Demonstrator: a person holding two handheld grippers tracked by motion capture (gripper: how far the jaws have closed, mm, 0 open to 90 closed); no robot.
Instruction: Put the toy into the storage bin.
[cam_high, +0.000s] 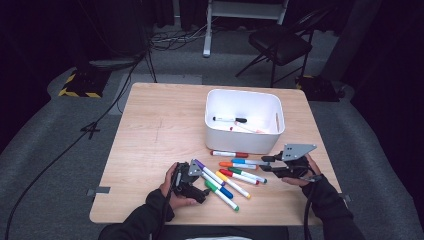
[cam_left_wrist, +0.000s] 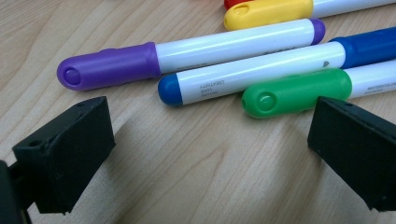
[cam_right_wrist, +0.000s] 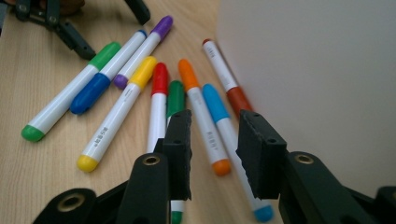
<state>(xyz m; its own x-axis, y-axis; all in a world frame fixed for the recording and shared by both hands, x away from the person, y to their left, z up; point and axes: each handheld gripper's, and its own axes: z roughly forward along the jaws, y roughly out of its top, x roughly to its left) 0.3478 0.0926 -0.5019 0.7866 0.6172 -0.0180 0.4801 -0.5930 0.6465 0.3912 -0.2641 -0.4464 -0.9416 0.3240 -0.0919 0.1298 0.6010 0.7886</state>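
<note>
Several capped markers lie loose on the wooden table (cam_high: 150, 130) in front of a white bin (cam_high: 216, 131). My left gripper (cam_high: 201, 181) rests low on the table with its jaws wide open. Just beyond its fingertips lie the purple marker (cam_left_wrist: 187, 58), the blue marker (cam_left_wrist: 252, 74) and the green marker (cam_left_wrist: 299, 91). My right gripper (cam_high: 266, 166) points left beside the bin wall (cam_right_wrist: 317, 79). It (cam_right_wrist: 215, 126) is open by a narrow gap over the orange marker (cam_right_wrist: 201, 116) and the light-blue marker (cam_right_wrist: 224, 126), and its pads press on nothing.
Inside the bin lie a black marker (cam_high: 230, 119) and a red one (cam_high: 245, 129). A brown-capped marker (cam_high: 229, 153) lies along the bin's front wall. Yellow (cam_right_wrist: 116, 109), red (cam_right_wrist: 158, 102) and dark green (cam_right_wrist: 175, 98) markers lie mid-pile. A folding chair (cam_high: 280, 42) stands beyond the table.
</note>
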